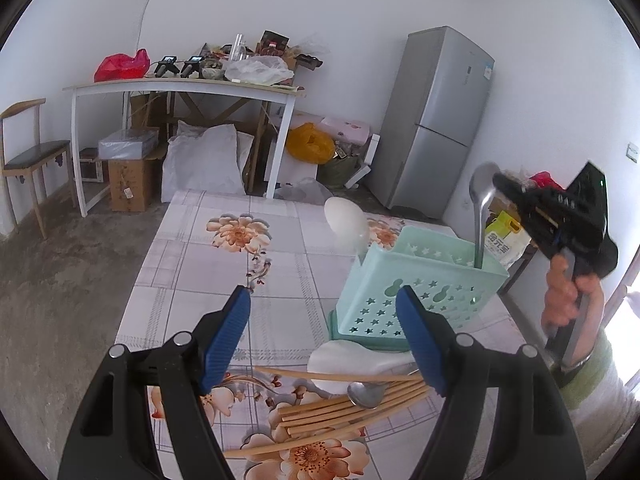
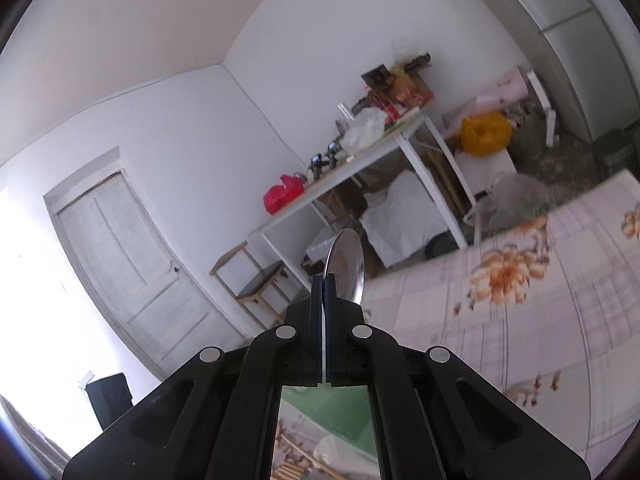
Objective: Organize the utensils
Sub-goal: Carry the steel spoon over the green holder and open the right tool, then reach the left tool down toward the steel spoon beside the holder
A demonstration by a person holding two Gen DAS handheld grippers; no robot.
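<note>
A mint green perforated utensil basket (image 1: 416, 284) stands on the floral table. A white spoon (image 1: 347, 222) stands in its left side. My right gripper (image 1: 508, 188) is shut on a steel spoon (image 1: 480, 200), whose handle reaches down into the basket's right side; the spoon's bowl shows past the fingers in the right wrist view (image 2: 346, 264). My left gripper (image 1: 324, 332) is open and empty above a pile of bamboo chopsticks (image 1: 352, 408), a small steel spoon (image 1: 366, 394) and a white ladle (image 1: 352, 362) lying on the table in front of the basket.
The floral tablecloth (image 1: 224, 272) covers the table. Beyond it are a white side table with clutter (image 1: 184, 88), a wooden chair (image 1: 28, 156), boxes and bags on the floor, and a grey fridge (image 1: 436, 120). A door (image 2: 132, 272) shows in the right wrist view.
</note>
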